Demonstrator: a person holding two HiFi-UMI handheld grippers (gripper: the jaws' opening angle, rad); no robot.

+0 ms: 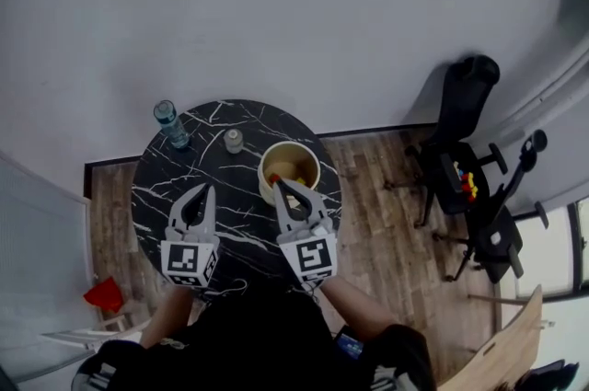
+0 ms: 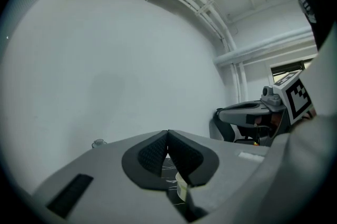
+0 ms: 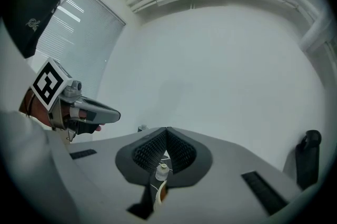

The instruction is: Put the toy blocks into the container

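A round cream container stands on the black marble table, right of centre, with yellow and red toy blocks inside it. My right gripper is shut and empty, its tips over the container's near rim. To its left my left gripper is also shut and holds nothing, above bare table. The left gripper view shows its jaws meeting at the tip. In the right gripper view the jaws are closed the same way. No loose block shows on the table.
A clear water bottle and a small jar stand at the table's far side. A black office chair with colourful pieces on its seat is on the wooden floor to the right. A red object lies at the lower left.
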